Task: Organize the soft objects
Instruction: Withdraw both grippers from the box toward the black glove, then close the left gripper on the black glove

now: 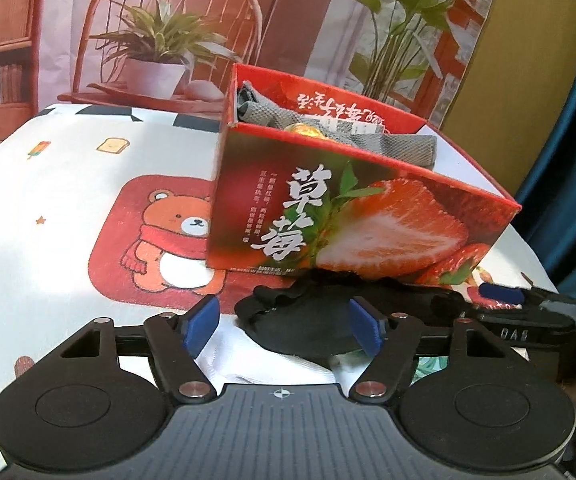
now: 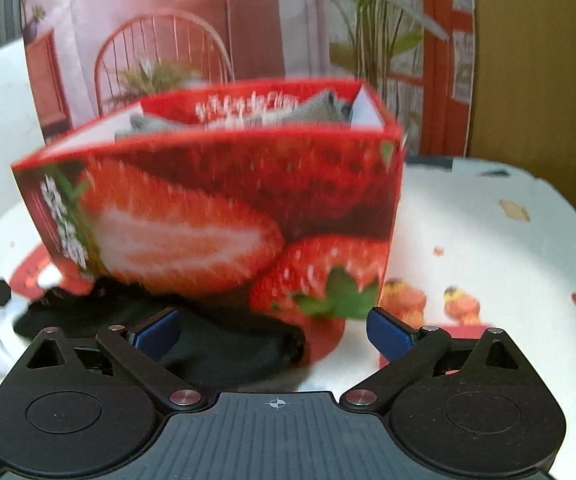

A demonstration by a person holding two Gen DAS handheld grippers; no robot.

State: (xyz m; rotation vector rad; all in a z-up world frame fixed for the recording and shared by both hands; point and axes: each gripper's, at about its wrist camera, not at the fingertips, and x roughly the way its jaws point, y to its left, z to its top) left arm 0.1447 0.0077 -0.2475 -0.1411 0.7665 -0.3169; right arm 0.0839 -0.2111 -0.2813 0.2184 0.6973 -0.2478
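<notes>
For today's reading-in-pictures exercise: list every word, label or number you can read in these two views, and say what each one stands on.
"草莓": large white brush characters on the front wall of the strawberry box.
"DAS", or the like: pale letters on the right gripper, seen from the left wrist view; uncertain.
Small white columns beside "草莓": too small to read.
White characters on the box's inner back wall: upside down, unreadable.
Right wrist view: all print blurred.
</notes>
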